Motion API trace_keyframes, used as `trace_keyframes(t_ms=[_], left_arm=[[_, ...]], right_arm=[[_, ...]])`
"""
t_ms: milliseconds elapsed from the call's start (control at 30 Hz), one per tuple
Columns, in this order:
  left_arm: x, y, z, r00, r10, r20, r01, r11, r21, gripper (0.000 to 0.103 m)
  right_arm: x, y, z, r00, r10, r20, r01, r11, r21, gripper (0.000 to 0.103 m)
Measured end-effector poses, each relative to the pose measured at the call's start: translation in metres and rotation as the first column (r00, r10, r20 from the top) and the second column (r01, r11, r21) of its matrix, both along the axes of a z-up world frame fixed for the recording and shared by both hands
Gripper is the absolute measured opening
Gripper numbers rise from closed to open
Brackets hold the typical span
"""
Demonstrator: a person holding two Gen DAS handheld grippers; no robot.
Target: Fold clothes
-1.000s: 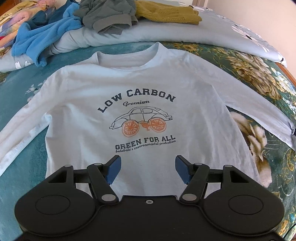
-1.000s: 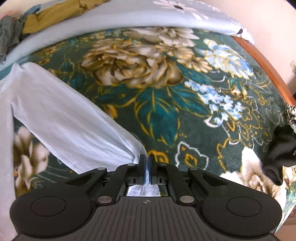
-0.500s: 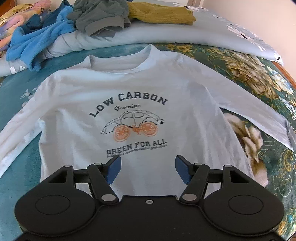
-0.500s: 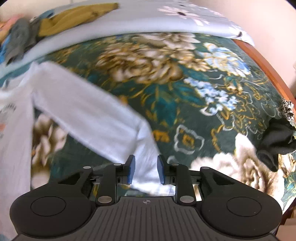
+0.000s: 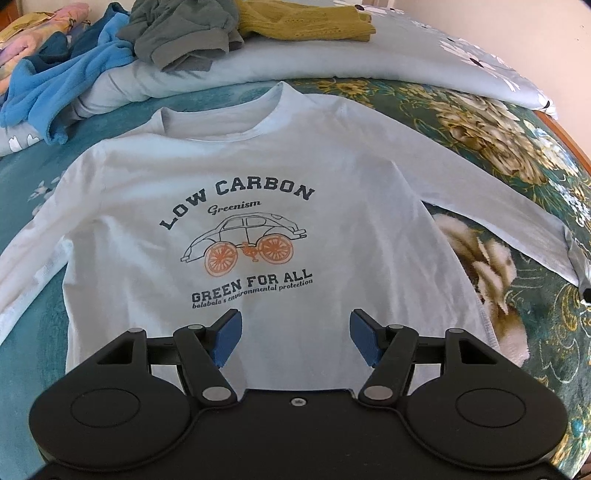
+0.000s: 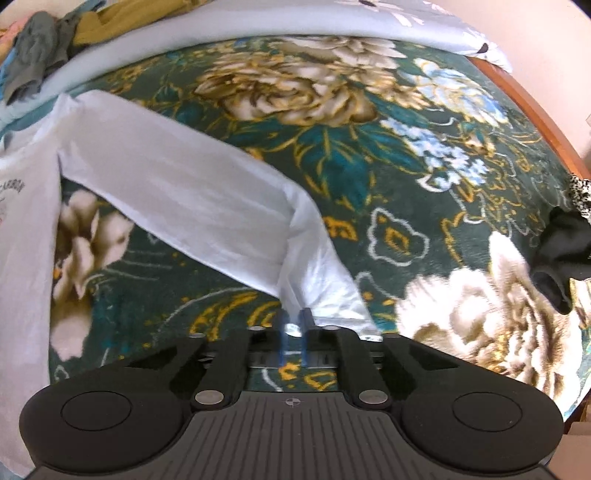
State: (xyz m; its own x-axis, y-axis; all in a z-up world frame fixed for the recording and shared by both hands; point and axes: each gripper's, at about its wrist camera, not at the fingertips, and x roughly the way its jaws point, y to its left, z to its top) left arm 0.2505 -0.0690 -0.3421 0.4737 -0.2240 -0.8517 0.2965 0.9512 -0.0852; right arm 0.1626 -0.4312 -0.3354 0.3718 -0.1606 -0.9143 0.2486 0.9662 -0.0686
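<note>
— Where's the shirt?

— One pale blue long-sleeved shirt (image 5: 258, 177) lies flat, print up, on the flowered blanket (image 6: 332, 155), with bare blanket beyond its sleeve (image 6: 177, 192).

— And the tongs?

— The left gripper (image 5: 295, 339) hangs open over the hem. The right gripper (image 6: 293, 328) has just been closing and pinches the cuff.

— Anything nearby?

— Three loose garments on the pillow (image 5: 332, 59): blue (image 5: 62, 85), grey (image 5: 177, 33), mustard (image 5: 306, 22).
</note>
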Motion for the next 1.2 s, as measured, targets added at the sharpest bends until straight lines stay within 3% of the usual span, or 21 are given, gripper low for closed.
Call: trace_keyframes(t_ms=[200,400,667,833,967,1100,1200], left_arm=[[0.001,0.002,0.001,1.0,0.011,0.007,-0.011,1.0,0.001,0.063],[0.003,0.007,-0.001,0.999,0.039,0.006,-0.039,0.999,0.012,0.063],[0.003,0.016,-0.004,0.996,0.091,0.006,-0.091,0.995,0.029,0.063],[0.001,0.021,-0.001,0.991,0.132,0.012,-0.132,0.991,0.029,0.063],[-0.004,0.028,0.007,0.988,0.151,0.026,-0.151,0.988,0.018,0.063],[-0.014,0.042,0.013,0.988,0.15,0.036,-0.15,0.989,0.001,0.065],[-0.025,0.055,0.018,0.991,0.126,0.041,-0.126,0.992,-0.004,0.066]], right_arm=[[-0.002,-0.033,0.021,0.995,-0.086,0.056,0.09,0.994,-0.064,0.003],[0.008,-0.067,0.009,0.986,-0.165,0.033,0.168,0.982,-0.09,0.003],[0.017,-0.084,-0.018,0.981,-0.192,-0.036,0.187,0.976,-0.116,0.003],[0.014,-0.091,-0.014,0.98,-0.195,-0.037,0.188,0.97,-0.155,0.003],[0.006,-0.087,0.005,0.983,-0.183,0.019,0.184,0.975,-0.128,0.004],[-0.004,-0.062,0.025,0.987,-0.136,0.084,0.14,0.989,-0.041,0.005],[-0.015,-0.027,0.031,0.992,-0.077,0.1,0.074,0.997,0.039,0.015]])
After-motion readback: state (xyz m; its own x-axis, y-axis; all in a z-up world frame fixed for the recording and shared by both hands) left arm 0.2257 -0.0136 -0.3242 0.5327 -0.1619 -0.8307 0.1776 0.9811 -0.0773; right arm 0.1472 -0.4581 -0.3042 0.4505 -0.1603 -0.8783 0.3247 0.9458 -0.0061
